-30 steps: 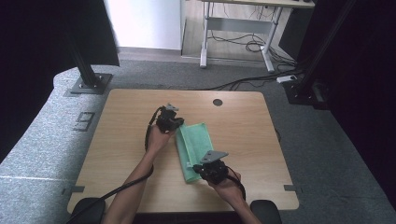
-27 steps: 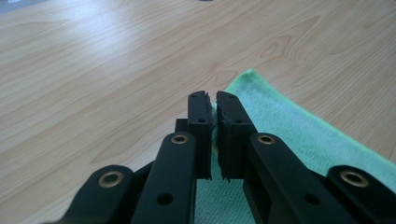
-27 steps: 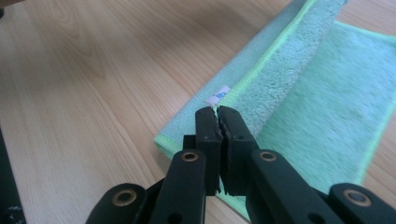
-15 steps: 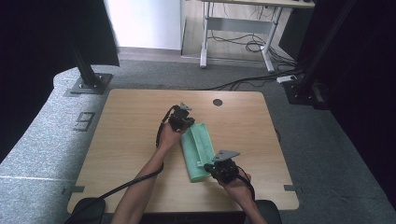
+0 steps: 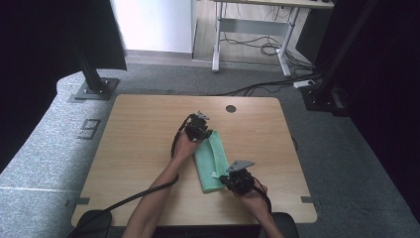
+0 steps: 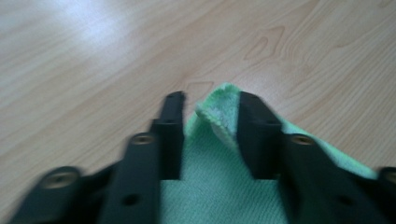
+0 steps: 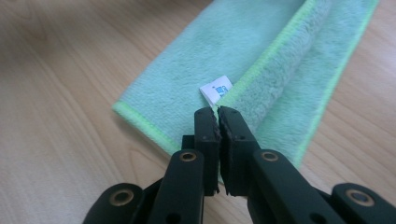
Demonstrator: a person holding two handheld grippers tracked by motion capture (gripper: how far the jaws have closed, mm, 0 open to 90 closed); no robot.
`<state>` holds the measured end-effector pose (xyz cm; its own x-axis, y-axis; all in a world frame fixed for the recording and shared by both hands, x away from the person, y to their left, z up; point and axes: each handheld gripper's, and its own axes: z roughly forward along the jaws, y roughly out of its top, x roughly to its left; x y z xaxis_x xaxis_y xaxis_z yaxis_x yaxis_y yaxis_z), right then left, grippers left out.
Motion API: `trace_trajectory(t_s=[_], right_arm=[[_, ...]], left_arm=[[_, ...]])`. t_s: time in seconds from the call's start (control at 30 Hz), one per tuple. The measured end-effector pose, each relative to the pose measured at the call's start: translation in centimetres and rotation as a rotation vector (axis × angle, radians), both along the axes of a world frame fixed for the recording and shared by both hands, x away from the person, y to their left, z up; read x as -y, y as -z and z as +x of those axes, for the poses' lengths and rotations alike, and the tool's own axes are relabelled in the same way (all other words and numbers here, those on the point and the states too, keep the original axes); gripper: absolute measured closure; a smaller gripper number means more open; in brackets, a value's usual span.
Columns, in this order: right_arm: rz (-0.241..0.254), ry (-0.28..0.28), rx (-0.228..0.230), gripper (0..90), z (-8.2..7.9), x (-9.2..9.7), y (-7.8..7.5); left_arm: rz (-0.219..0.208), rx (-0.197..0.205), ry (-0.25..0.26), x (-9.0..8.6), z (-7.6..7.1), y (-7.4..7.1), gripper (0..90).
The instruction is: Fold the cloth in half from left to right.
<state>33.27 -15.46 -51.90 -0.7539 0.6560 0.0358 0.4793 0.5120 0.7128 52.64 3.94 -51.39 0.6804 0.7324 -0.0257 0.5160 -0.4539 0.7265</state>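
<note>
A green towel (image 5: 210,163) lies folded into a long narrow strip on the wooden table (image 5: 138,144), running from the middle toward the near edge. My left gripper (image 5: 205,135) is at the strip's far end. In the left gripper view its jaws stand apart, with a raised corner of the towel (image 6: 217,116) between them, so the left gripper (image 6: 210,107) is open. My right gripper (image 5: 225,179) is at the near end. There the right gripper (image 7: 217,112) is shut on the hemmed edge of the towel (image 7: 224,51), just below a small white label (image 7: 216,88).
A round cable hole (image 5: 231,108) sits in the table near its far edge. A black cable (image 5: 148,191) trails from the left gripper toward the near edge. Bare wood lies left and right of the towel. A desk frame (image 5: 247,44) stands beyond the table.
Both grippers moved right, drawing the towel's left part over itself, so the towel is now a narrower strip. The left jaws now stand apart around the far corner.
</note>
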Motion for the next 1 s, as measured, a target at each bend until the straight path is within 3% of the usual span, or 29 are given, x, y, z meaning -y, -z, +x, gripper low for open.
trace_trajectory(t_s=[0.03, 0.17, 0.33, 0.53, 0.67, 0.8, 0.9, 1.0], right_arm=[[-0.002, 0.008, 0.006, 83.6, 0.0, 0.2, -0.1], [-0.003, 0.040, 0.033, 77.4, 0.1, 0.8, -0.4], [-0.013, 0.082, 0.060, 70.6, 0.3, 1.8, -0.9], [0.005, 0.133, 0.096, 58.6, 0.9, 3.0, -1.7], [-0.001, 0.113, 0.077, 55.1, 1.5, 2.5, -1.0], [-0.043, 0.095, 0.045, 55.2, 2.0, 2.0, 0.3], [-0.084, 0.109, 0.041, 55.9, 2.2, 2.2, 0.9], [-0.100, 0.122, 0.007, 55.7, 2.5, 2.7, 1.6]], left_arm=[[-0.006, 0.004, 0.000, 0.0, 0.0, -0.1, 52.8], [-0.027, 0.024, 0.005, -0.2, -0.2, -1.1, 40.5], [-0.015, 0.044, 0.019, -0.5, -0.7, -2.0, 35.1], [-0.006, 0.034, 0.023, -1.7, -1.5, -1.7, 30.0], [0.005, 0.020, 0.020, -2.9, -2.2, -1.1, 27.3], [0.011, 0.017, 0.019, -4.0, -3.2, -0.7, 25.0], [0.018, 0.023, 0.022, -4.6, -4.0, -0.6, 23.1], [0.036, 0.034, 0.019, -5.1, -4.5, -0.5, 21.2]])
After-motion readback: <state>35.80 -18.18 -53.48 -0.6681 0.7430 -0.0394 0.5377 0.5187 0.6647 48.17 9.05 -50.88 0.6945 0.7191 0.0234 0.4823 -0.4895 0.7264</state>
